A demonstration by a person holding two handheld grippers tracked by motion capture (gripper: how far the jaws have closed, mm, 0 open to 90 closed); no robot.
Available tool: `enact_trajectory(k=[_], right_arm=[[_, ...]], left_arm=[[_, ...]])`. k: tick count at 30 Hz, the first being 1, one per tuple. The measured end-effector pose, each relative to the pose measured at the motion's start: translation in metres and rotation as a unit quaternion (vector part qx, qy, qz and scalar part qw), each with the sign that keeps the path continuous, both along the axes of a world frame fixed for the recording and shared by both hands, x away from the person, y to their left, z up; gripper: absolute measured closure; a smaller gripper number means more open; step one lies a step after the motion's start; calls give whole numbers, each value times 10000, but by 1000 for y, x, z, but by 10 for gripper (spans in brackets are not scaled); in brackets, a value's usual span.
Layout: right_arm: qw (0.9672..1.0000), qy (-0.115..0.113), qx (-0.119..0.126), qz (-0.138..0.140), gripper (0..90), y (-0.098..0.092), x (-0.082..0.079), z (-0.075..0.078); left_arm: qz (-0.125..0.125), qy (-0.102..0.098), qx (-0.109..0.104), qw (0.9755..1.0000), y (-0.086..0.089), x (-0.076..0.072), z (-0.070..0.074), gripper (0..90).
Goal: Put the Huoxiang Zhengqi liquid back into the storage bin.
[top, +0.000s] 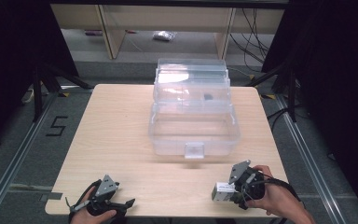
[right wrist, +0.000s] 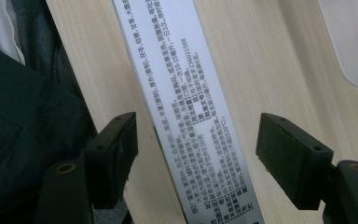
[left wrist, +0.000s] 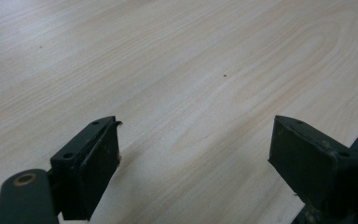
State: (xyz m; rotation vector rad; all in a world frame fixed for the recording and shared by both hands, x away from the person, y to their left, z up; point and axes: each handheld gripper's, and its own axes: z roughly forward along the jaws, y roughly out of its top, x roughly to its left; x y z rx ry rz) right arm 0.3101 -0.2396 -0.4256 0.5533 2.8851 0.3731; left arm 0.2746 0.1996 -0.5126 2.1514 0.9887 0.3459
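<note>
A small white carton (top: 223,191) printed with black text lies on the wooden table (top: 121,130) near its front right edge. My right gripper (top: 231,192) points left at it. In the right gripper view the carton (right wrist: 186,84) runs lengthwise between the two jaws, with bare wood showing on either side of it, so the right gripper (right wrist: 198,135) is open around it. My left gripper (top: 125,206) rests at the front left edge, and in its own view the left gripper (left wrist: 196,140) is open over bare wood.
A clear plastic storage box (top: 193,140) stands at the middle back of the table, with its lid (top: 191,74) raised behind it and a latch tab (top: 194,150) facing me. A corner of translucent plastic (right wrist: 354,42) shows beyond the carton. A person's dark jacket (right wrist: 23,130) is close by.
</note>
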Motion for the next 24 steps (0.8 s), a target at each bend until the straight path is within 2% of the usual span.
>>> enact_trajectory(k=[2, 4, 5, 6, 7, 10, 11, 12, 13, 14, 15, 16, 17, 18, 19, 20, 21, 22, 23, 24], right_arm=[[9999, 28, -52, 96, 334, 1, 2, -1], [9999, 51, -106, 64, 348, 1, 2, -1], [9999, 51, -106, 64, 348, 1, 2, -1], [9998, 53, -113, 121, 358, 1, 3, -2], [9995, 191, -158, 198, 371, 1, 5, -2], [9995, 168, -182, 220, 414, 1, 6, -4], [9992, 237, -201, 256, 426, 2, 7, -5], [9991, 247, -219, 277, 447, 2, 7, -6], [9986, 386, -342, 94, 464, 2, 5, -6], [9984, 372, -338, 257, 489, 2, 8, -8], [9982, 447, -335, 221, 520, 2, 8, -8], [9975, 461, -345, 401, 548, 3, 9, -8], [9975, 461, -345, 401, 548, 3, 9, -8], [9968, 498, -353, 525, 598, 4, 10, -8], [9968, 498, -353, 525, 598, 4, 10, -8], [9972, 435, -490, 361, 636, 5, 8, -5], [9972, 435, -490, 361, 636, 5, 8, -5], [9967, 410, -506, 487, 639, 6, 11, -5], [9966, 459, -567, 393, 641, 7, 9, -3], [9962, 437, -558, 500, 642, 8, 11, -3]], left_arm=[[59, -12, 17, 10000, 0, 1, 0, 155], [86, -15, -82, 9999, -1, 0, 0, 155], [-19, 5, 33, 10000, 0, 0, 1, 155], [78, -10, -89, 9999, -1, 0, -1, 155], [69, -13, -1, 10000, 0, 0, -1, 155], [-6, 0, 21, 10000, 0, 0, 1, 154], [2, -2, 1, 10000, 0, 0, 0, 154], [11, -6, 72, 10000, 1, 1, 0, 155], [50, -9, 28, 10000, 0, 1, 0, 155], [48, -10, 18, 10000, 0, 1, 0, 154], [42, -9, 13, 10000, 0, 0, 0, 155], [77, 10, -22, 10000, -1, 0, -1, 155], [63, 15, -14, 10000, -1, 0, -1, 155], [48, -6, 25, 10000, 0, 1, 0, 155], [48, -6, 25, 10000, 0, 1, 0, 155], [49, -12, 19, 10000, 0, 1, 0, 155], [44, -11, 15, 10000, 0, 0, 0, 155], [53, -3, -6, 10000, -1, 0, -1, 155], [48, 1, 7, 10000, 0, 0, -1, 155], [49, -4, 38, 10000, 0, 1, 0, 155]])
